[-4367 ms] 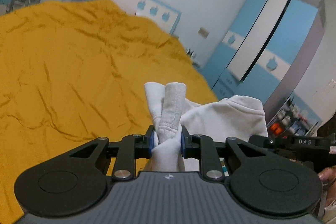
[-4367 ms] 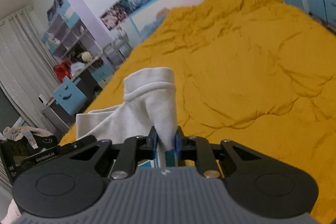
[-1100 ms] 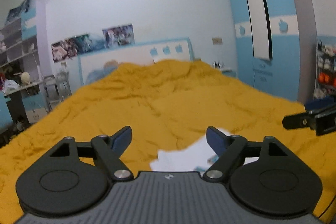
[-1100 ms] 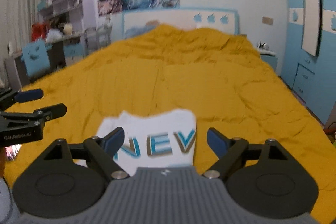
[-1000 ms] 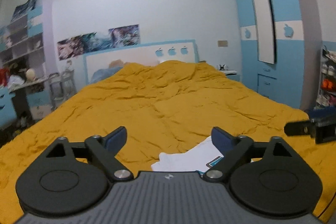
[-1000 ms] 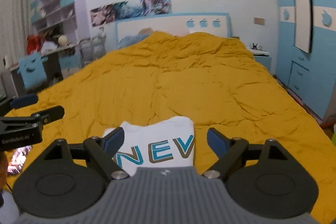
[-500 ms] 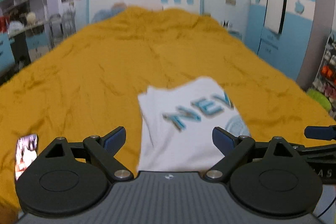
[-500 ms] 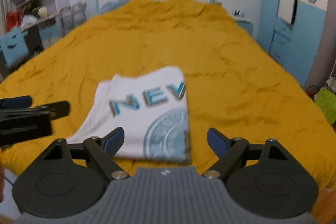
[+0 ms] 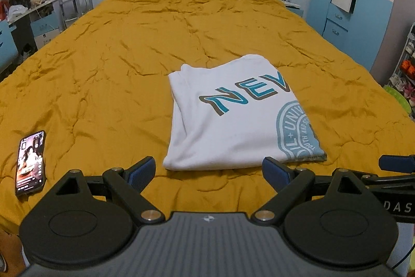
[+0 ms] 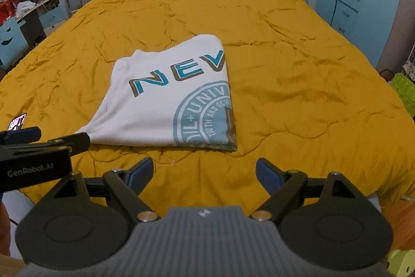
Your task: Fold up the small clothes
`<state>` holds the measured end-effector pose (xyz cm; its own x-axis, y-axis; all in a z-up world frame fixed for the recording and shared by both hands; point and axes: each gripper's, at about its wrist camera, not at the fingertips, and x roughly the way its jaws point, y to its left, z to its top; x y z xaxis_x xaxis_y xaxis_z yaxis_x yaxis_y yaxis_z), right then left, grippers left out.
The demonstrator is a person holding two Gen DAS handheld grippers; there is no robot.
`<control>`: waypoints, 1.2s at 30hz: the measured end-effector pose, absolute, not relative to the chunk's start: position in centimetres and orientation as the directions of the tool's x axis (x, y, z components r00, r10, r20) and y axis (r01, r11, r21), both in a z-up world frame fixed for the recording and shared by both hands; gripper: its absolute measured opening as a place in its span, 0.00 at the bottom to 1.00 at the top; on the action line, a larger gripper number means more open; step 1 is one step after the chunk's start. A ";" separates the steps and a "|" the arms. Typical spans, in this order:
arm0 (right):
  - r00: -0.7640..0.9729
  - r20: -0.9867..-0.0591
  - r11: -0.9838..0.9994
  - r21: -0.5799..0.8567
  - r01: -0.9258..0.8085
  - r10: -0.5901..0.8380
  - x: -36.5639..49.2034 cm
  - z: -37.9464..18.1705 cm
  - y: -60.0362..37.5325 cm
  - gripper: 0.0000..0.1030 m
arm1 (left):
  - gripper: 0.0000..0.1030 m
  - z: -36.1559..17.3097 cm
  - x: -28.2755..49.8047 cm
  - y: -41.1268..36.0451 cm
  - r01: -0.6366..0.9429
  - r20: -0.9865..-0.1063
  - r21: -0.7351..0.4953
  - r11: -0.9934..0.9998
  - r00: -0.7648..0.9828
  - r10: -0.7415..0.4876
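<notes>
In the left wrist view, the left hand-held gripper [image 9: 208,171] hung above the near edge of the bed [image 9: 116,64], its blue-tipped fingers [image 9: 142,171] spread wide apart and holding nothing. The white shirt [image 9: 233,121] lay flat on the orange bedspread just beyond the fingertips, folded into a rough rectangle with blue lettering and part of a round blue emblem showing on top; its left side showed stacked layers, and its near edge ran almost straight across. A phone [image 9: 30,162] with a lit screen lay on the bedspread well to the left, apart from the shirt. At the right edge, part of the right hand-held gripper [image 9: 395,164] reached into view. In the right wrist view, the right hand-held gripper [image 10: 205,173] was likewise spread wide and empty, held back from the shirt [image 10: 166,105], which lay ahead and a little to the left, its right folded edge crisp and its near right corner slightly lifted. The left hand-held gripper [image 10: 39,139] showed at the left, close to the shirt's near left corner but seemingly not touching it. The fold looked finished or nearly so, with both tools released. Any next move would probably be one more halving fold, needing both near corners pinched through all layers together, or simply leaving the shirt as it lay.
</notes>
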<state>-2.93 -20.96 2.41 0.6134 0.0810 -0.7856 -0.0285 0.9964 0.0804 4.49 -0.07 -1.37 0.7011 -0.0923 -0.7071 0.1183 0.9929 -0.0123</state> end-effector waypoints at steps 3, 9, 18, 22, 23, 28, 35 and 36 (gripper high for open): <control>0.617 -0.782 0.996 0.080 -0.033 0.083 -2.9 2.5 -21.0 0.80 | 1.00 -1.3 4.4 -0.2 0.118 -0.706 -0.010 0.993 0.702 -0.091; 0.621 -0.779 0.996 0.080 -0.036 0.085 -3.0 2.7 -20.9 0.80 | 1.00 -1.3 4.4 -0.2 0.116 -0.706 -0.011 0.993 0.702 -0.090; 0.623 -0.778 0.996 0.076 -0.046 0.089 -2.9 2.6 -20.8 0.80 | 1.00 -1.4 4.5 0.0 0.109 -0.710 -0.014 0.994 0.699 -0.086; 0.624 -0.776 0.996 0.072 -0.049 0.086 -2.8 2.7 -20.7 0.80 | 1.00 -1.4 4.5 0.0 0.107 -0.710 -0.014 0.994 0.699 -0.085; 0.624 -0.776 0.996 0.071 -0.050 0.087 -2.8 2.6 -20.6 0.80 | 1.00 -1.4 4.5 0.0 0.107 -0.710 -0.014 0.994 0.699 -0.085; 0.626 -0.775 0.996 0.069 -0.054 0.087 -2.8 2.7 -20.4 0.80 | 1.00 -1.3 4.5 0.2 0.105 -0.710 -0.015 0.994 0.699 -0.085; 0.627 -0.774 0.996 0.067 -0.057 0.088 -2.9 2.7 -20.3 0.80 | 1.00 -1.4 4.5 0.2 0.105 -0.710 -0.016 0.994 0.699 -0.085; 0.627 -0.774 0.996 0.067 -0.057 0.088 -2.9 2.7 -20.3 0.80 | 1.00 -1.4 4.6 0.2 0.105 -0.709 -0.016 0.994 0.700 -0.085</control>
<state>-2.90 -20.26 2.71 0.6272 0.0877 -0.7739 -0.0565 0.9961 0.0671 4.56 0.24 -1.35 0.6999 -0.0852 -0.7092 0.1047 0.9944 -0.0161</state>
